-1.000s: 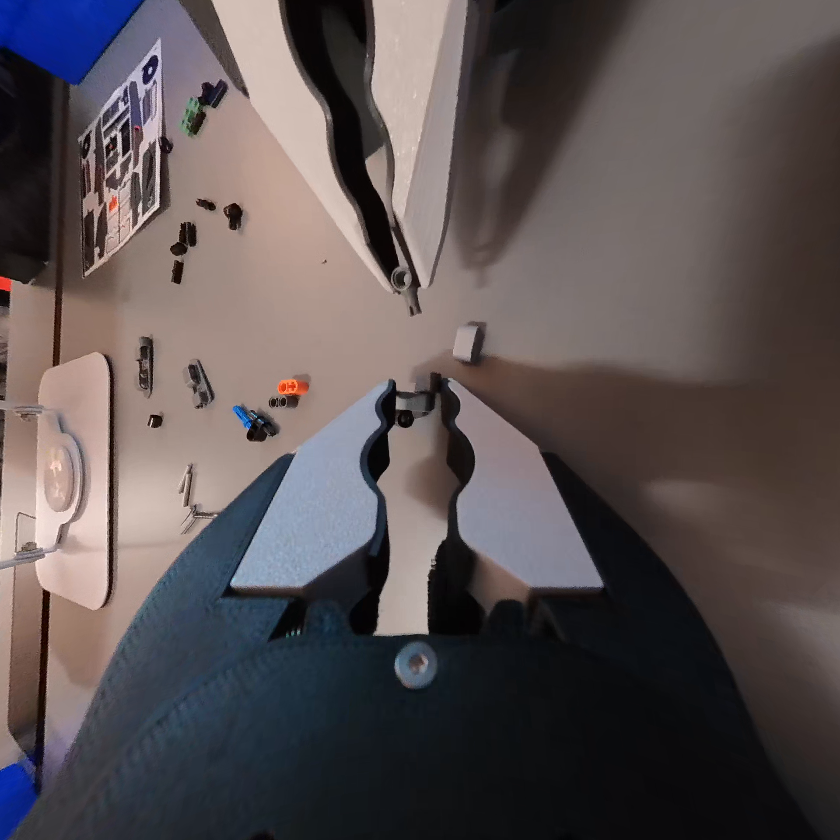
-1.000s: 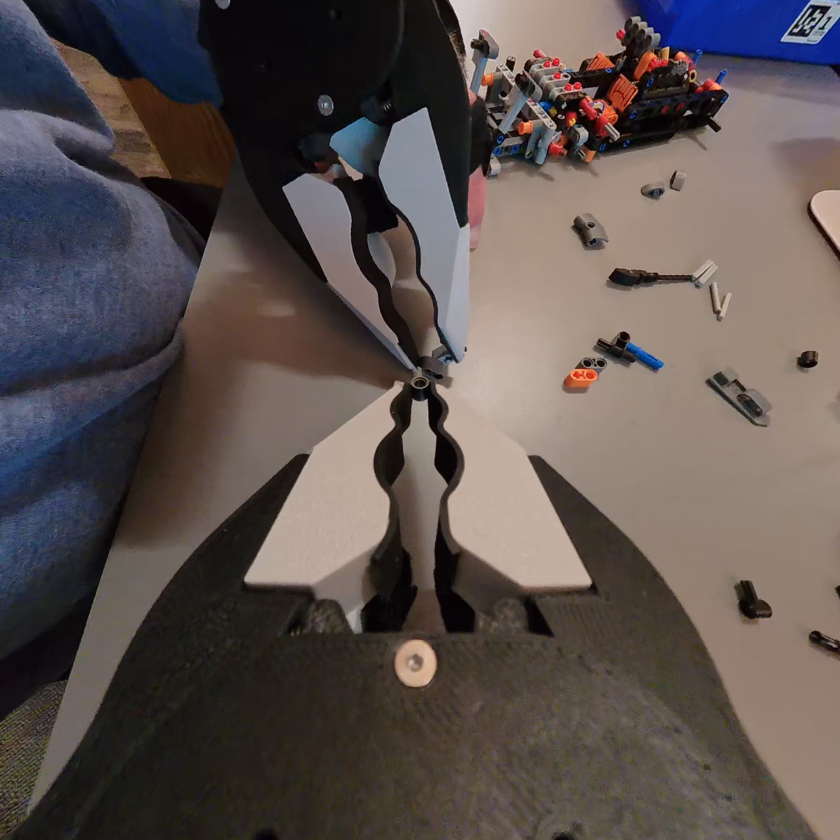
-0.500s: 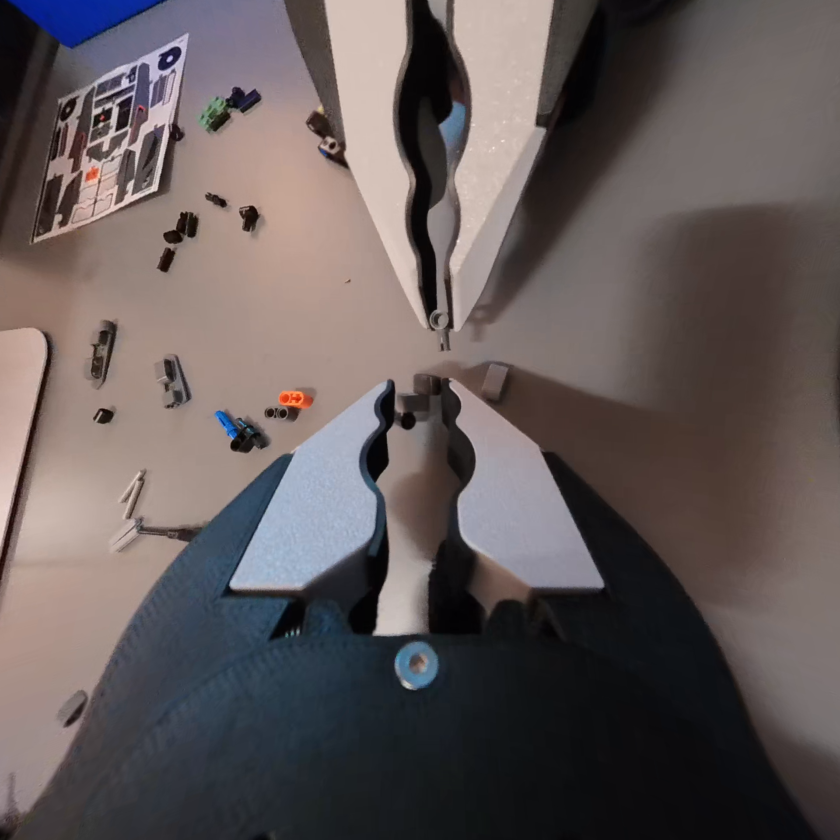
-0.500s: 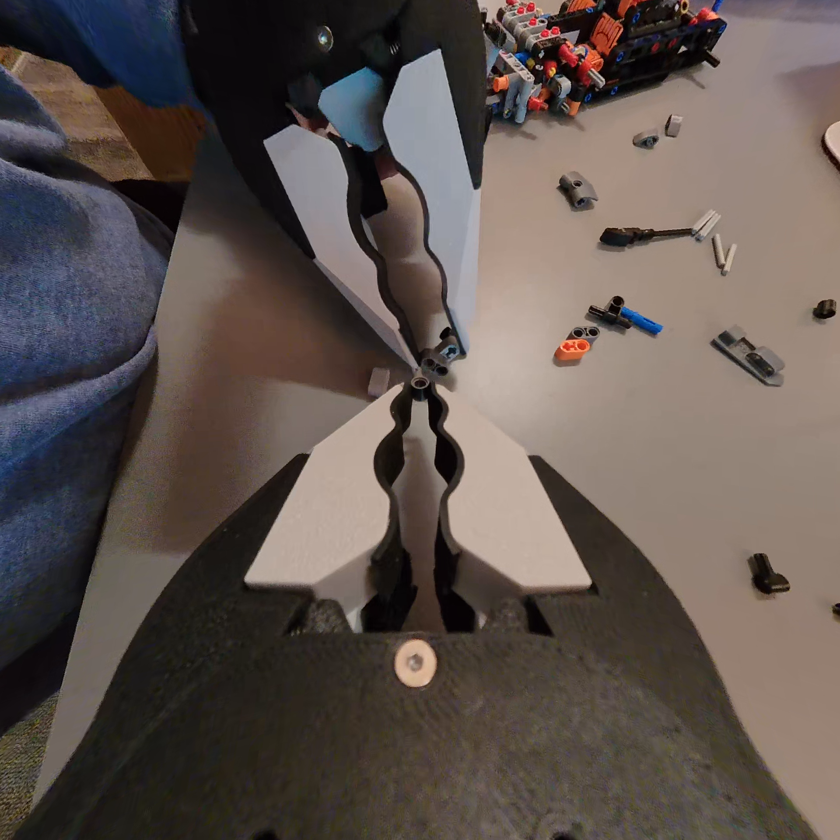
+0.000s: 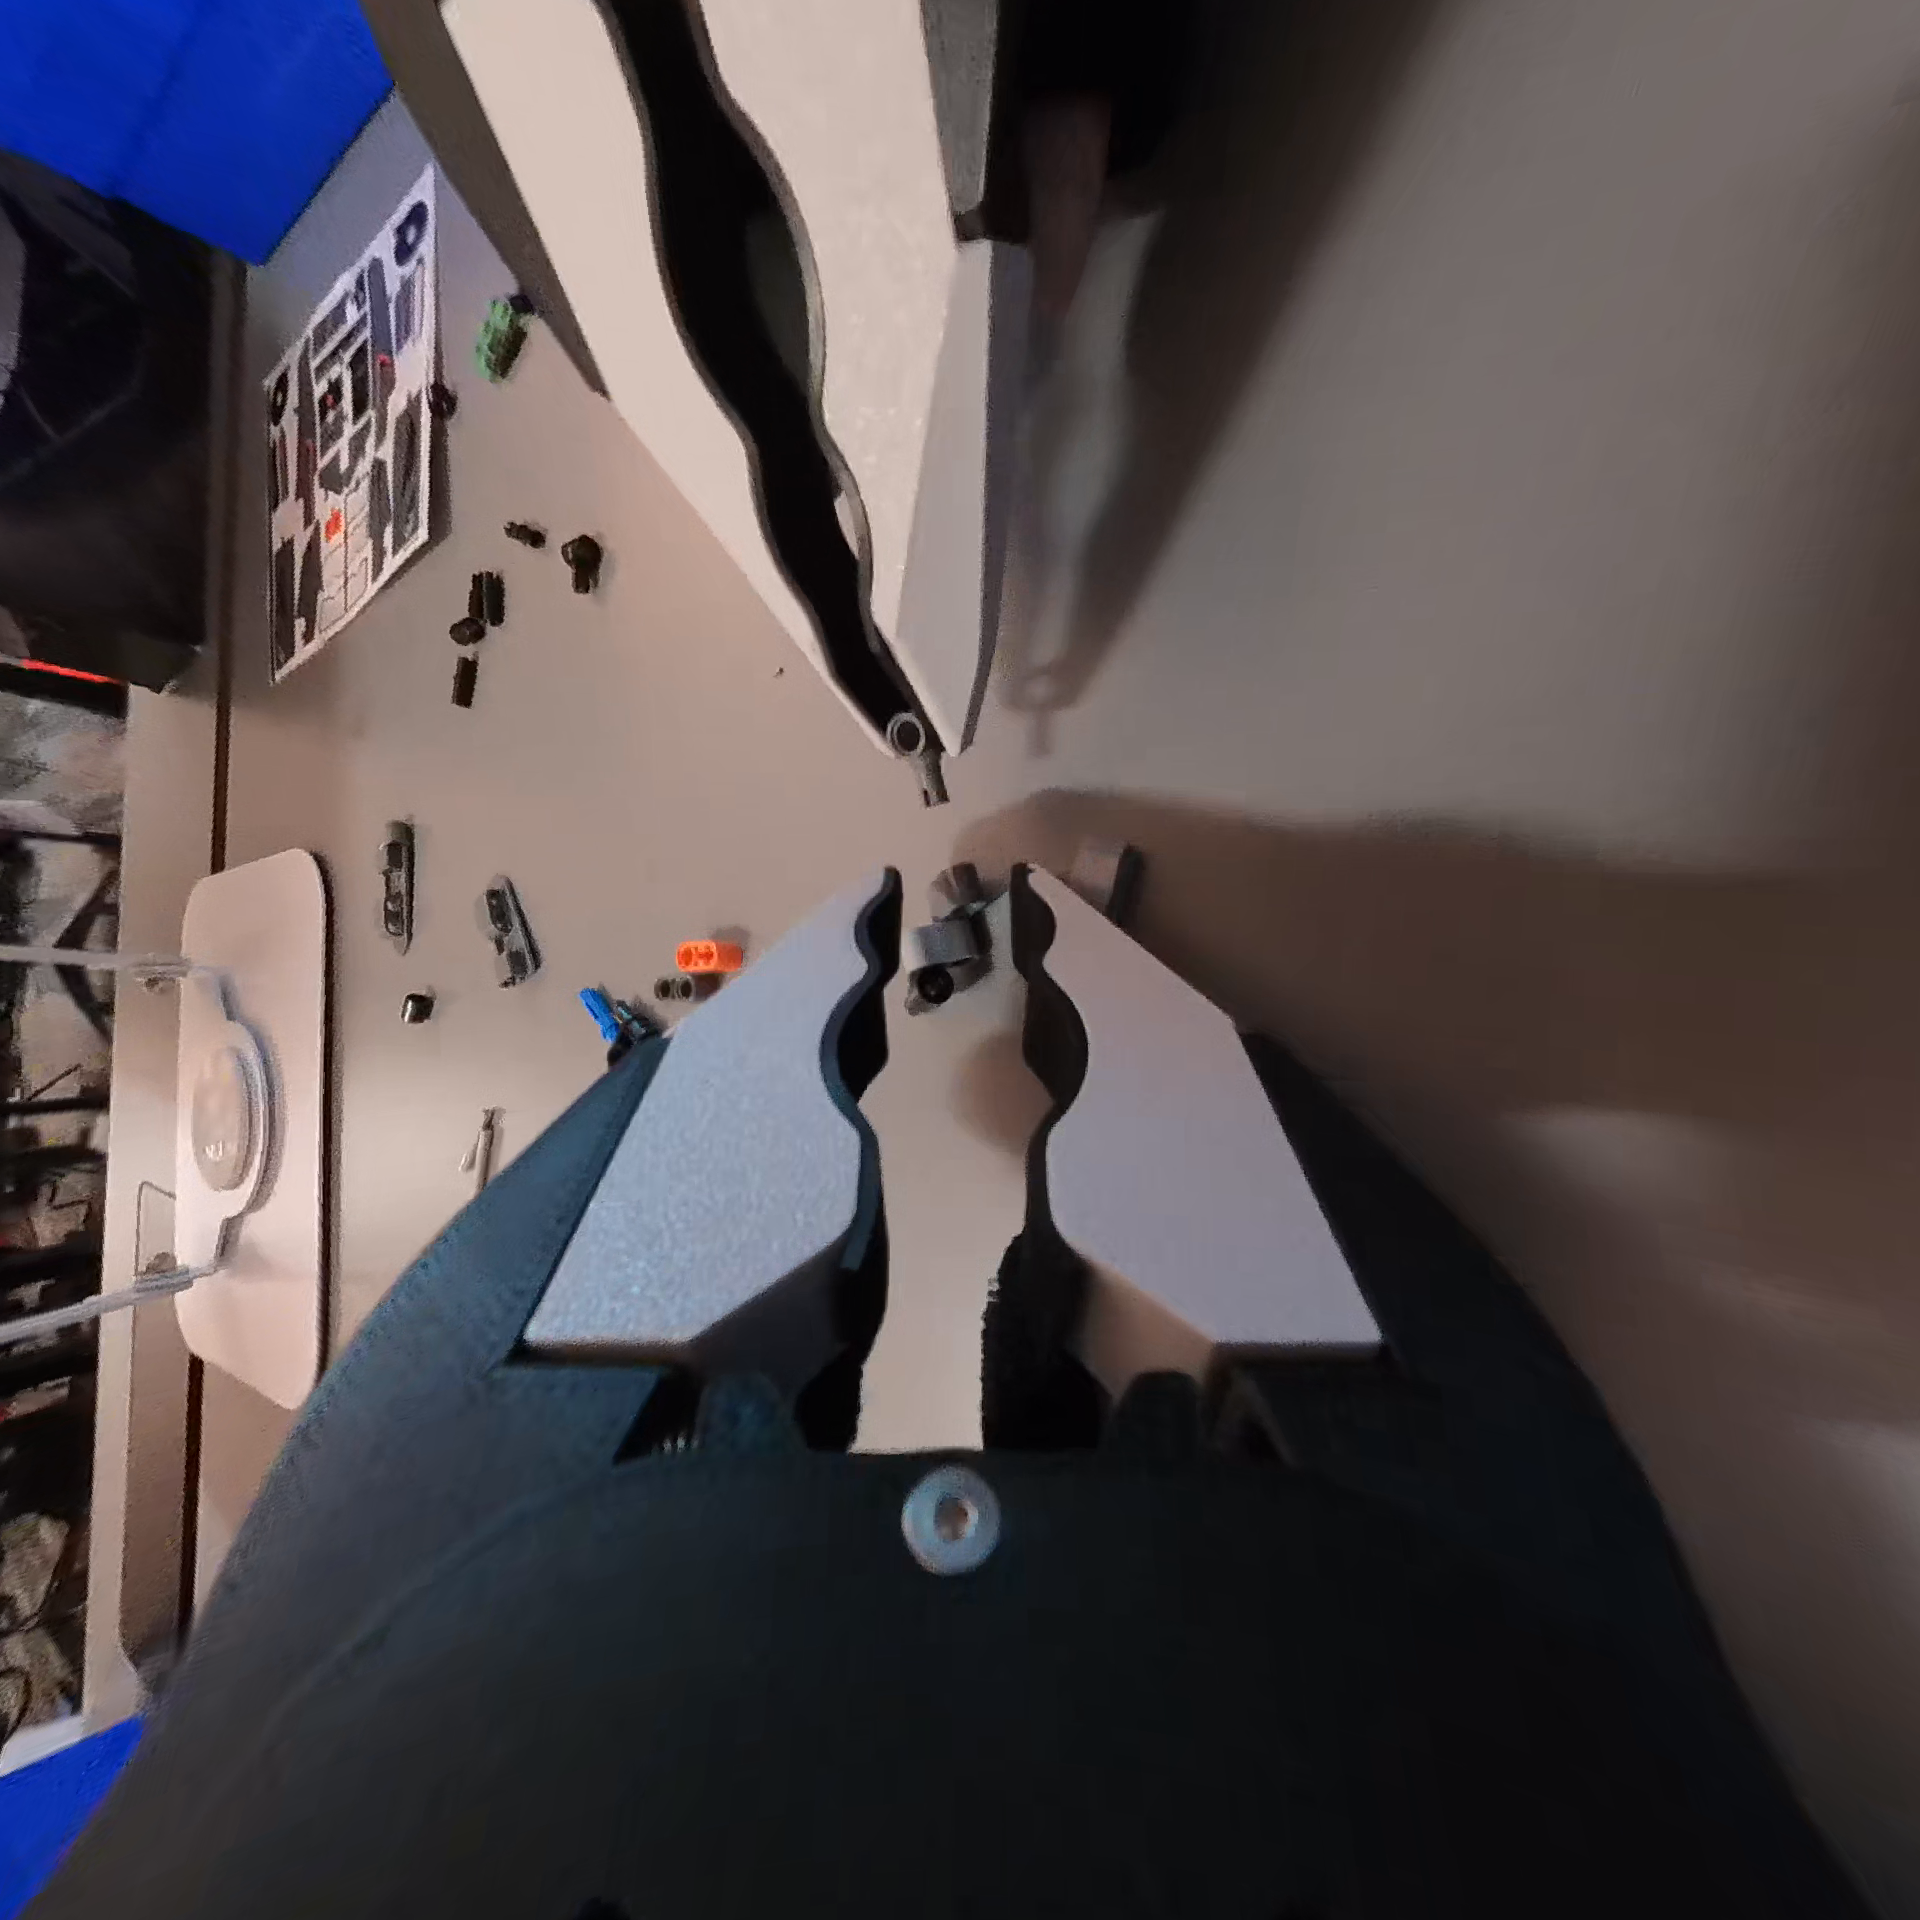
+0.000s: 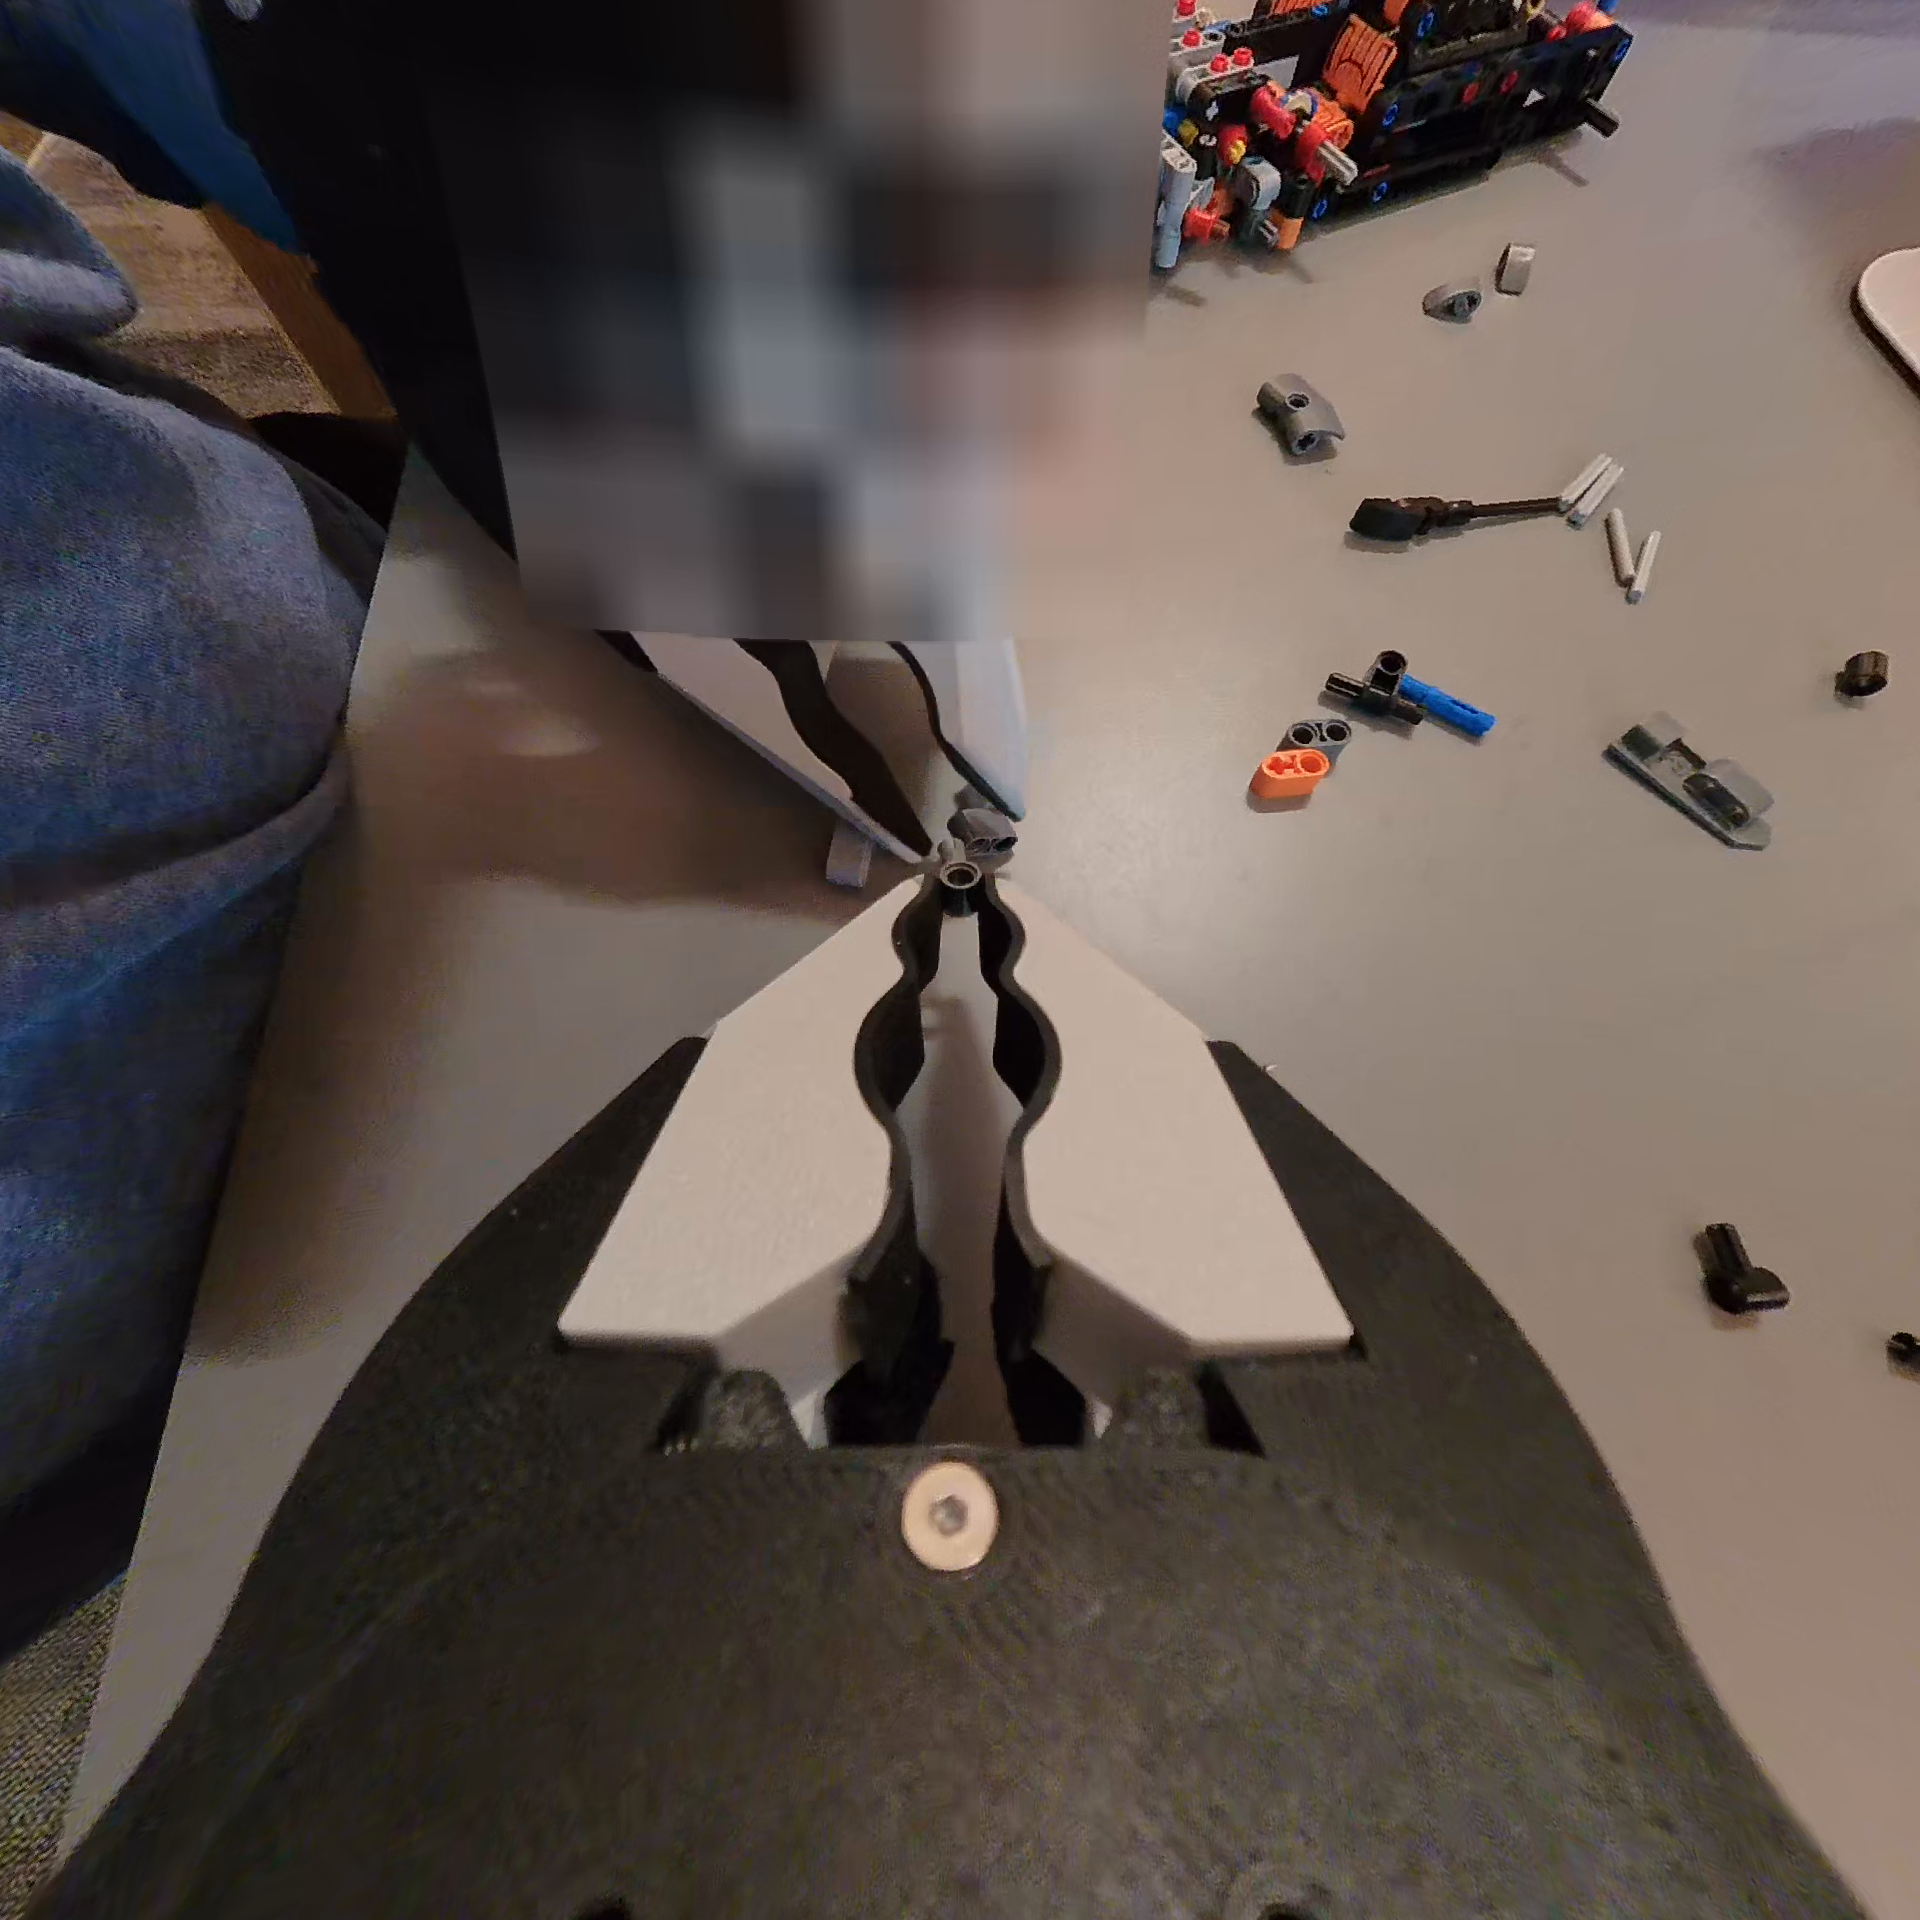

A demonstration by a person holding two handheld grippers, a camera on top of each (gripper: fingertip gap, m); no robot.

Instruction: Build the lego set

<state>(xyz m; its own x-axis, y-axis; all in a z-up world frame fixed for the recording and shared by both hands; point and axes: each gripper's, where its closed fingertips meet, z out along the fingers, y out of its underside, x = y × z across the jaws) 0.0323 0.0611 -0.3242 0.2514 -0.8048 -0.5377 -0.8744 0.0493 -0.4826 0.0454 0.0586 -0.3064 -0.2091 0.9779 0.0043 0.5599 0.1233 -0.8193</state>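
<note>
Left wrist view: left gripper [image 5: 951, 904], jaws slightly apart, clasps a gray connector [image 5: 943, 940]; the right gripper [image 5: 920, 743], tips pinched on a small gray pin [image 5: 923, 756], hangs just beyond that connector.

Right wrist view: right gripper [image 6: 961, 883] nearly closed on the pin [image 6: 960, 881]; connector [image 6: 985, 826] just beyond; half-built model [image 6: 1382, 114] far beyond, to the right.

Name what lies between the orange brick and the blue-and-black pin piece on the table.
A small dark grey two-hole connector lies there, right beside the orange brick and apart from the blue-and-black pin piece. The right wrist view shows it best.
</note>
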